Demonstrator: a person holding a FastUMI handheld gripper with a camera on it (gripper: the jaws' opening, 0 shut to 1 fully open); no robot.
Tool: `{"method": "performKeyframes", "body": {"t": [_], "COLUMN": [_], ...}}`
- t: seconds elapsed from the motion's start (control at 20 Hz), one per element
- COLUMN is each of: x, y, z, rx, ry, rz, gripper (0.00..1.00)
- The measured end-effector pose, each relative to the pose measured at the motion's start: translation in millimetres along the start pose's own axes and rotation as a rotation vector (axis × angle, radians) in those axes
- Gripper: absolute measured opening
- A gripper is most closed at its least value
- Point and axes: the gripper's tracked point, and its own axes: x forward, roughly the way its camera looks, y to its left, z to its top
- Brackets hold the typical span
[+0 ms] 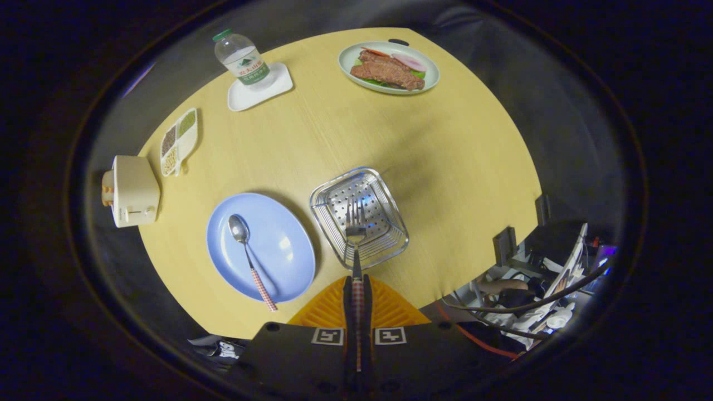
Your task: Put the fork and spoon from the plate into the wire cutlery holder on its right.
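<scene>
Gripper view: gripper (357, 289) closed on the fork (355, 231) handle, both fingers pressing it; tines point ahead over the wire cutlery holder (334, 192), just beyond the fingertips. Spoon (245, 245) lies on the blue plate (289, 256), left of the holder. Fork handle mostly hidden between the fingers; contact with the holder unclear.

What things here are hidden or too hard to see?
- Gripper view: the fork handle is squeezed between the gripper fingers, which hide most of it.
- Whether the fork touches the holder bottom: cannot tell.
- Tray fillings: too small.
</scene>
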Motion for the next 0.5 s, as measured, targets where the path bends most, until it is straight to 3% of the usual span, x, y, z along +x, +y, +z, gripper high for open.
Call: {"method": "performKeyframes", "body": {"t": [0.5], "x": [23], "y": [0], "z": [26], "rx": [-0.057], "ry": [0.032], "rz": [0.01], "gripper": [0.08]}}
